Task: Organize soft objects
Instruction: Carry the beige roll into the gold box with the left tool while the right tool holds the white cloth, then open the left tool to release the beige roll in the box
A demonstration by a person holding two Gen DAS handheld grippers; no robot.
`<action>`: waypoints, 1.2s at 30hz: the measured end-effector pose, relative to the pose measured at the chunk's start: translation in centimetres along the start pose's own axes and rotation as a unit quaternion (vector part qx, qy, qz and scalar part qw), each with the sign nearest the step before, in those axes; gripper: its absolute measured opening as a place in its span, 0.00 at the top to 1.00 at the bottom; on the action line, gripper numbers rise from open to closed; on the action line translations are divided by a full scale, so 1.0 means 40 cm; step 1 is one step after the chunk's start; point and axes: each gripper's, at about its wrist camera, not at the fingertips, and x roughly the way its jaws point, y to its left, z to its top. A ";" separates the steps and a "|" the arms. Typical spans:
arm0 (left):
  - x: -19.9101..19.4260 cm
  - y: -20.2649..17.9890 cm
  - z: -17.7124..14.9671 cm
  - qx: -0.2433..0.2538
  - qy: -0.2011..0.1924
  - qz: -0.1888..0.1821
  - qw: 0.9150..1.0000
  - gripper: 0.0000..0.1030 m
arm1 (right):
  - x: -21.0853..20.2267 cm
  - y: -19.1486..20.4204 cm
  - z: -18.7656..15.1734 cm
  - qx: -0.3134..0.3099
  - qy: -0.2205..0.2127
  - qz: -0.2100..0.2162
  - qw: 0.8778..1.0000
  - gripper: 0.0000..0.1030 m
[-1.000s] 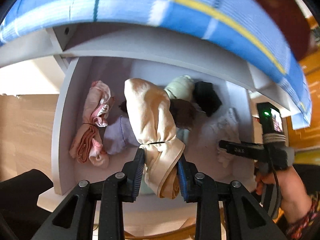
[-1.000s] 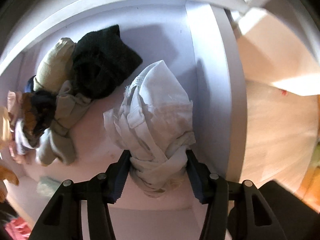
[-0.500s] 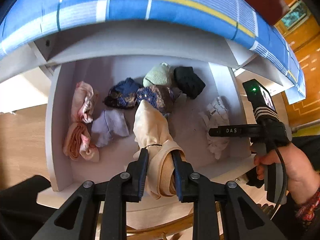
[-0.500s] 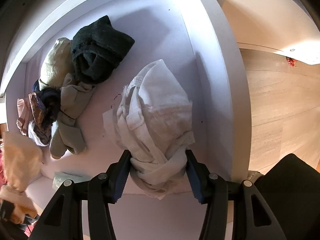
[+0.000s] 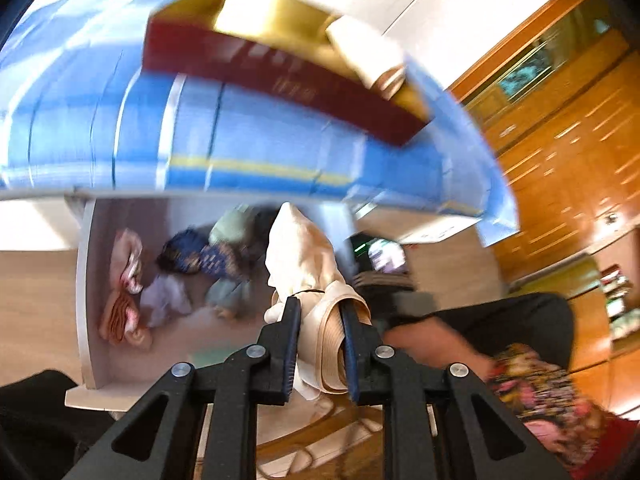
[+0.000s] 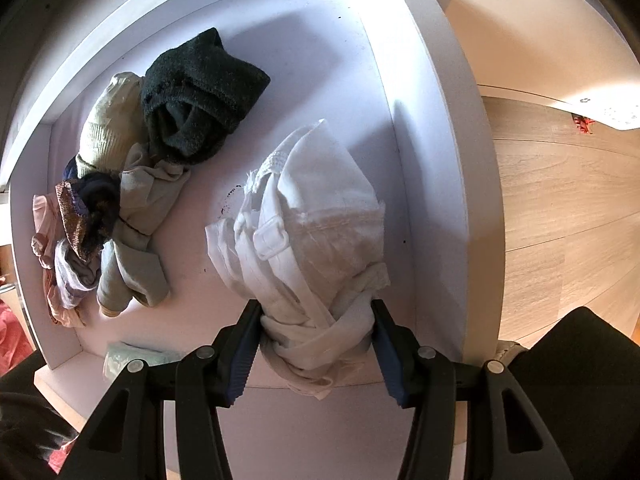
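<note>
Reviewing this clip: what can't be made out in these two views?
- Left wrist view: motion blur smears the drawer's clothes and the red box's lettering.
- Left wrist view: the right hand-held gripper is hidden behind the beige bundle.
- Right wrist view: the white bundle covers the drawer floor beneath it.

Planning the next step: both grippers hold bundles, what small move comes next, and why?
Probably lift the right gripper slightly to clear the white bundle from the drawer. Its jaws are shut on the bundle's near end, at the front edge. The left gripper already holds the beige bundle raised.
</note>
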 end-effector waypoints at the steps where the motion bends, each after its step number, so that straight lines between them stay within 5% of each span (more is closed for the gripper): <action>1: -0.023 -0.015 0.016 0.001 -0.011 -0.009 1.000 0.81 | 0.000 0.000 0.000 0.000 0.000 0.000 1.000 0.48; 7: -0.107 -0.102 0.145 0.028 -0.069 -0.038 0.996 0.81 | 0.001 0.002 0.000 -0.001 0.000 -0.001 1.000 0.48; 17: -0.052 -0.202 0.438 0.067 -0.127 0.000 0.990 0.81 | -0.001 -0.001 0.002 -0.001 0.003 0.010 1.000 0.48; 36: 0.225 -0.143 0.701 0.073 -0.108 0.095 0.987 0.81 | -0.026 -0.052 0.007 0.006 0.015 0.042 0.999 0.48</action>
